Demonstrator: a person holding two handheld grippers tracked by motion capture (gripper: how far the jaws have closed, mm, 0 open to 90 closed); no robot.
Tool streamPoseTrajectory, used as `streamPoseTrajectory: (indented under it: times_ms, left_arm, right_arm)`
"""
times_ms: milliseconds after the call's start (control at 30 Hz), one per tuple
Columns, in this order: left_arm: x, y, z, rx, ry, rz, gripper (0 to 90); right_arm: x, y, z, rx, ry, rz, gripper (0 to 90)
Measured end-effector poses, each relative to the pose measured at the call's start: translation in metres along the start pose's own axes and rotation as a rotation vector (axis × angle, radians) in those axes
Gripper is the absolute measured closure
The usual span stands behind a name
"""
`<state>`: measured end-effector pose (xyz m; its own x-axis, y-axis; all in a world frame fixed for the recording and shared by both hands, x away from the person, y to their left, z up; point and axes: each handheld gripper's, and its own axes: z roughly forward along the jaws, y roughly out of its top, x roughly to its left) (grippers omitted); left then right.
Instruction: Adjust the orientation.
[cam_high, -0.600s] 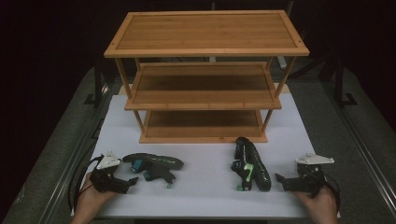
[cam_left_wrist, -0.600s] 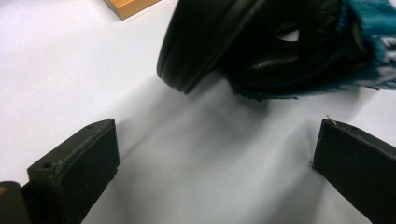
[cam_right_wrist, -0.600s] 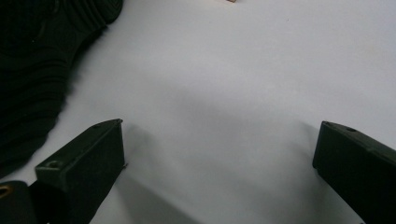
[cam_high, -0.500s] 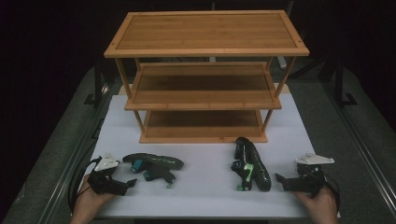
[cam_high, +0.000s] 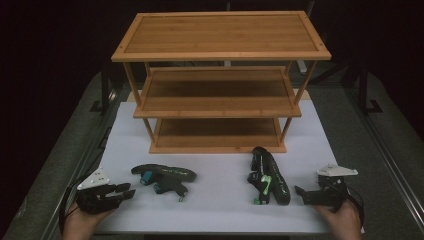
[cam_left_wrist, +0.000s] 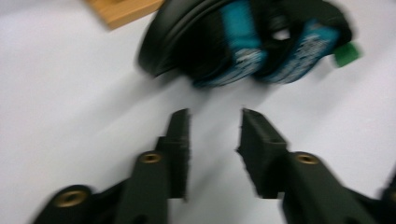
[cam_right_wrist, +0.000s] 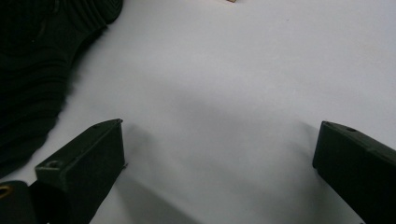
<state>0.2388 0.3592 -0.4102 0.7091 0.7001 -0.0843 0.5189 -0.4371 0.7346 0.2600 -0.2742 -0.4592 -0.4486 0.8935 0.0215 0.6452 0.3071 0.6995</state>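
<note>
Overhead, a white tabletop (cam_high: 215, 210) carries a three-tier bamboo rack (cam_high: 220, 80) and two black sandals (cam_high: 165, 177), dark room around. Left tongs (cam_high: 125, 192) are released, narrowly parted; right tongs (cam_high: 301, 192) are released wide, nothing between.

Two black handheld grippers, the left gripper (cam_high: 125, 192) and right gripper (cam_high: 299, 190), each topped by a grey three-cornered plate, trailing black cable; brass-coloured screws on the jaws.

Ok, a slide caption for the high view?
Two sandals, one teal-strapped and one green-strapped, lie before a three-tier bamboo rack, flanked by left tongs and right tongs.
</note>
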Motion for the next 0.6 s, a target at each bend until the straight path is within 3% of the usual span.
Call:
streamPoseTrajectory:
  times_ms: [133, 333, 600]
  left_arm:
    - [-0.011, 0.012, -0.003, -0.031, -0.048, 0.034, 89.9]
    - [-0.019, 0.028, -0.003, -0.084, -0.064, 0.066, 90.0]
    - [-0.023, 0.048, 0.007, -0.096, -0.08, 0.111, 90.0]
  right_arm:
    - [0.0, 0.0, 0.0, 0.0, 0.0, 0.0, 1.5]
    - [0.0, 0.0, 0.0, 0.0, 0.0, 0.0, 1.5]
    - [0.0, 0.0, 0.0, -0.002, 0.0, -0.003, 1.5]
